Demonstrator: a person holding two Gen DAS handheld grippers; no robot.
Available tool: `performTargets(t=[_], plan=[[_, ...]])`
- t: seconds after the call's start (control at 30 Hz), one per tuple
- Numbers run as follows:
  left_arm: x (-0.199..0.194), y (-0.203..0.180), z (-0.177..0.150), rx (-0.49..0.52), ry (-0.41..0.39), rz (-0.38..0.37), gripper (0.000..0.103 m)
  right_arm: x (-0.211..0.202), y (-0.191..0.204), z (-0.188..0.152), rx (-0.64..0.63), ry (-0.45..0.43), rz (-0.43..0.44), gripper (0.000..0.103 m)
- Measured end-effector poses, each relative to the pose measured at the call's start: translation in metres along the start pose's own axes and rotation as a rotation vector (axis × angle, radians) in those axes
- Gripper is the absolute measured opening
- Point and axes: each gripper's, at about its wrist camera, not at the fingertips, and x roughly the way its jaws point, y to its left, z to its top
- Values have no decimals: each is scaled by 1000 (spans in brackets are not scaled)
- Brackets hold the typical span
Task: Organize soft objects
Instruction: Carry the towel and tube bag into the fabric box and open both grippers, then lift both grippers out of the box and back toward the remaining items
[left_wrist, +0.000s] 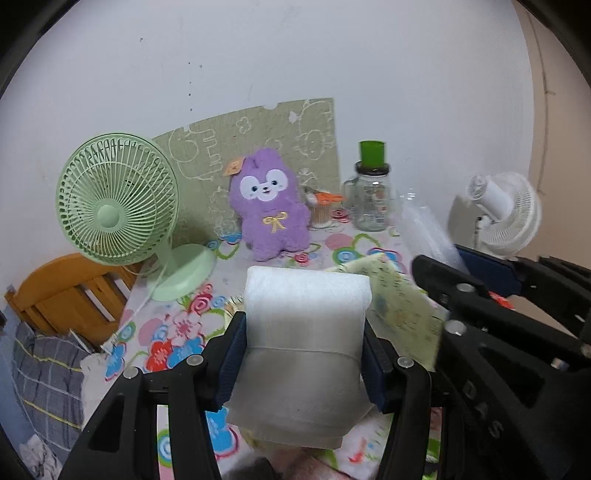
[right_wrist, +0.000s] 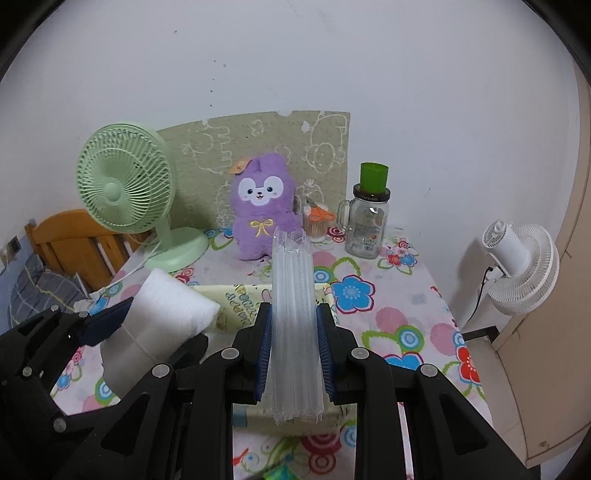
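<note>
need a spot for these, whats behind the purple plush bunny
A green patterned mat stands against the white wall behind the purple plush bunny. The mat's lower middle is hidden by the bunny.

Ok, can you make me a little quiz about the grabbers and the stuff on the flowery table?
1. True or false: the left gripper squeezes a white soft packet.
2. What does the right gripper hold?
A. orange scissors
B. clear plastic sleeve pack
C. glass jar
3. Which fluffy toy sits beside the green desk fan?

Key: 1 true; 2 B; 3 the purple plush bunny.
</note>
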Motion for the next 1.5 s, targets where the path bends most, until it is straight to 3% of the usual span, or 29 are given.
performTargets(t=[0.23, 0.33, 0.43, 0.5, 0.57, 0.9, 1.23, 1.5], plan=[[48, 13, 6, -32, 64, 16, 67, 40, 1, 5, -4, 43, -22, 27], [61, 13, 3, -28, 85, 29, 79, 55, 0, 2, 3, 81, -28, 31], [67, 13, 0, -22, 88, 48, 89, 66, -3, -2, 28, 119, 2, 52], [70, 14, -1, -27, 94, 52, 92, 67, -6, -5, 46, 98, -11, 73], [71, 16, 0, -35, 95, 35, 96, 66, -8, -7, 62, 70, -27, 86], [66, 14, -4, -47, 133, 0, 98, 58, -8, -9, 25, 102, -32, 87], [38, 7, -10, -27, 100, 71, 98, 32, -3, -13, 3, 93, -44, 87], [22, 9, -16, -62, 117, 48, 98, 11, 0, -17, -14, 86, -52, 87]])
